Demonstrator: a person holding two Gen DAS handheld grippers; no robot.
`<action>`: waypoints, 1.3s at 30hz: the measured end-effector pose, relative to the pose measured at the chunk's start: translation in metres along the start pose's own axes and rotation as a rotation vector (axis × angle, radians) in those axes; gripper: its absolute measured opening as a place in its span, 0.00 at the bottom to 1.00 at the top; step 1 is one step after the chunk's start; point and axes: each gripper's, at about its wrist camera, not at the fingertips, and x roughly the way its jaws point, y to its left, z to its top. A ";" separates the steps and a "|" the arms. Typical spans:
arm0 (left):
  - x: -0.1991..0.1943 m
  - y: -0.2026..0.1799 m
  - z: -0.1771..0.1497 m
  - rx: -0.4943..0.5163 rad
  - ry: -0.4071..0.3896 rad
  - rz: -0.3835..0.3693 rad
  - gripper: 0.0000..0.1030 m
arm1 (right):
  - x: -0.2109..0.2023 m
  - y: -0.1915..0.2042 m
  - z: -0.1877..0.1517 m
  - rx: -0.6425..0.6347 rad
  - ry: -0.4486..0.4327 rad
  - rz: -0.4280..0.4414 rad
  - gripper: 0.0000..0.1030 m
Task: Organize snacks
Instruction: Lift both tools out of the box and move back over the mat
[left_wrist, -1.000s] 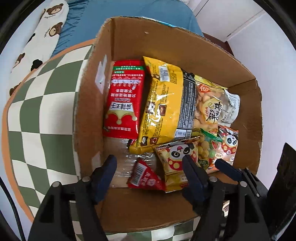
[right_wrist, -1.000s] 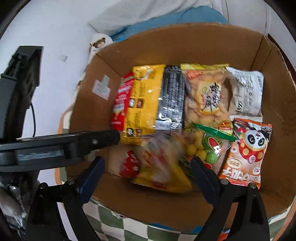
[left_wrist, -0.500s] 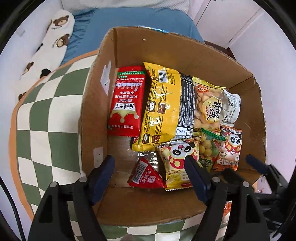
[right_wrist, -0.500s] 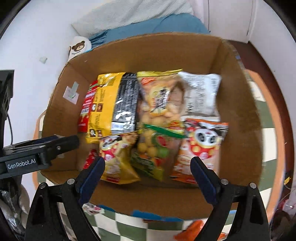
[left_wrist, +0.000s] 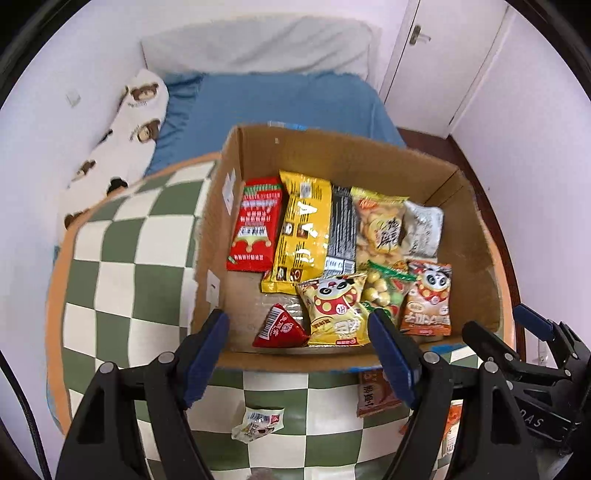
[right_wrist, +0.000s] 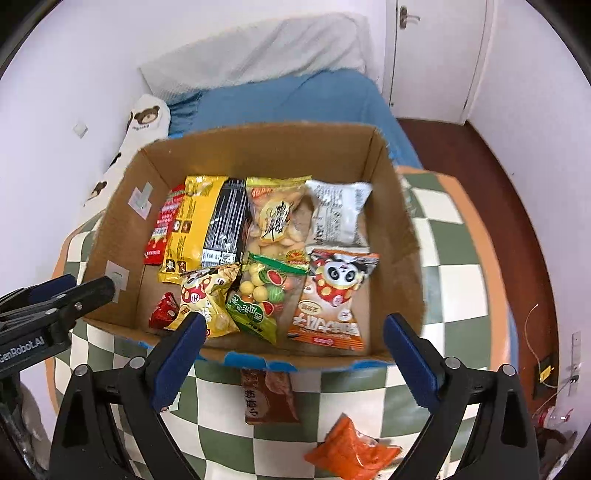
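A cardboard box (left_wrist: 476, 258) (right_wrist: 399, 236) on the green checked cloth holds several snack packs, among them a red pack (left_wrist: 255, 225), a yellow pack (left_wrist: 301, 232), a yellow panda bag (left_wrist: 336, 310) (right_wrist: 205, 295) and an orange panda bag (left_wrist: 428, 299) (right_wrist: 332, 295). My left gripper (left_wrist: 298, 354) is open and empty, above the box's near edge. My right gripper (right_wrist: 293, 354) is open and empty, also above the near edge. Loose on the cloth in front lie a brown pack (right_wrist: 267, 397) (left_wrist: 375, 393), an orange pack (right_wrist: 351, 452) and a small white wrapper (left_wrist: 256, 424).
The cloth (left_wrist: 122, 258) covers a round table. Behind it is a bed with a blue sheet (left_wrist: 280, 103), a bear-print pillow (left_wrist: 122, 136) and a white pillow. A door and dark red floor (right_wrist: 480, 166) are to the right.
Both grippers have pulled back and up from the box. The whole box, the bed and the loose packs in front now show. The yellow panda bag lies still in the box.
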 end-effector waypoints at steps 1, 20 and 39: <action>-0.008 -0.001 -0.002 0.003 -0.020 0.006 0.74 | -0.006 0.000 -0.001 0.000 -0.011 0.000 0.96; -0.114 -0.020 -0.051 0.033 -0.224 -0.002 0.74 | -0.139 0.000 -0.042 -0.016 -0.258 -0.038 0.96; -0.029 -0.001 -0.097 -0.015 -0.042 0.070 1.00 | -0.018 -0.046 -0.099 0.060 0.142 0.052 0.98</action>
